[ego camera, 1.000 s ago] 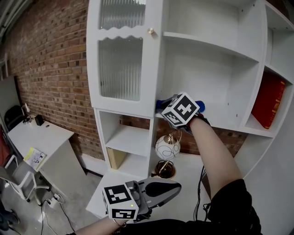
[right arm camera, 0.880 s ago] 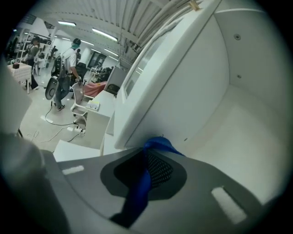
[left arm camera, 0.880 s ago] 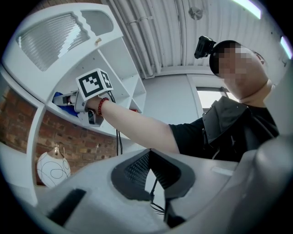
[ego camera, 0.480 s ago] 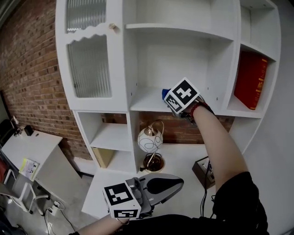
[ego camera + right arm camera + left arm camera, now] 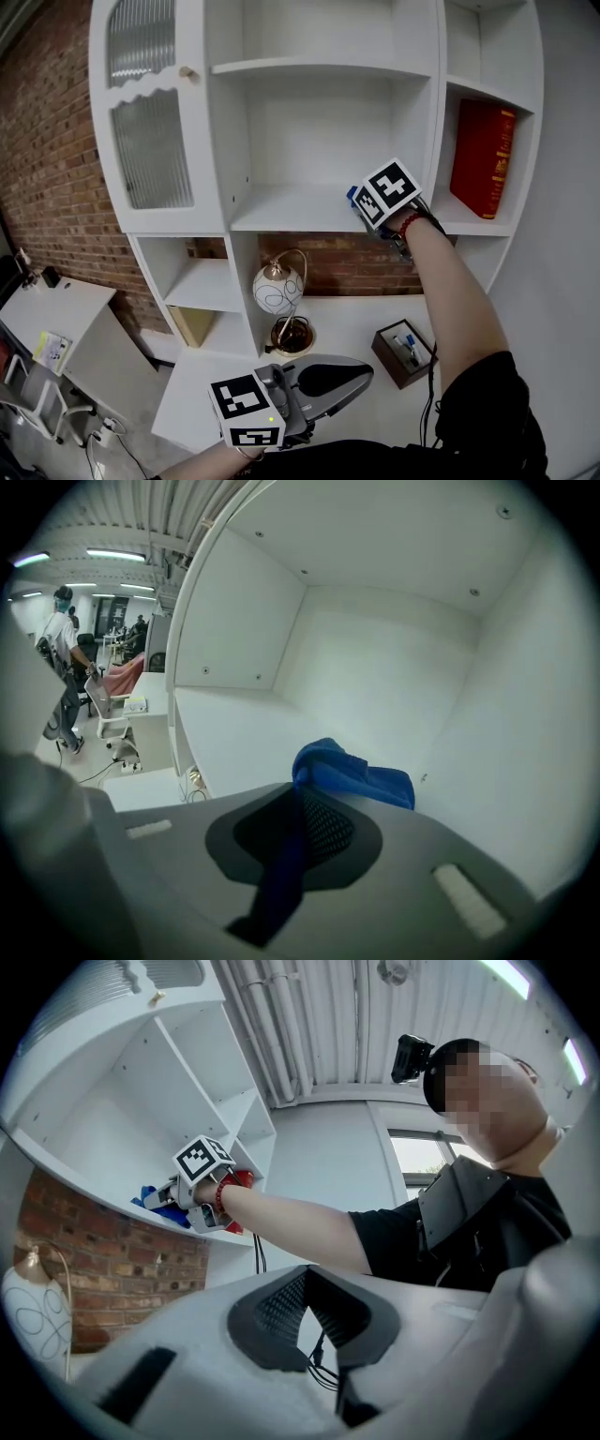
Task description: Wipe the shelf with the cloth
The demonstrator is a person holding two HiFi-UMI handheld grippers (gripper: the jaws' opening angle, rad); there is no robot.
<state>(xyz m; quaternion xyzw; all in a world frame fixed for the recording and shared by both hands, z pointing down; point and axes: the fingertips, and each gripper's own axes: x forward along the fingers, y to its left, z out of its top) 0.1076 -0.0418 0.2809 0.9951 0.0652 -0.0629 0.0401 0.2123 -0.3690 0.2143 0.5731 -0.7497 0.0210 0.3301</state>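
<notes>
Clamped on the crumpled blue cloth [image 5: 361, 775], right tongs [image 5: 305, 808] have swept the white shelf [image 5: 281, 208] toward the red book [image 5: 480, 159], so this pass looks nearly done; left tongs [image 5: 305, 1312] closed, empty.

White painted shelf board [image 5: 291, 211]: crumpled blue cloth [image 5: 354, 772] lies at its right end. Right compartment [image 5: 469, 217]: red hardcover book [image 5: 480, 159], upright.
</notes>
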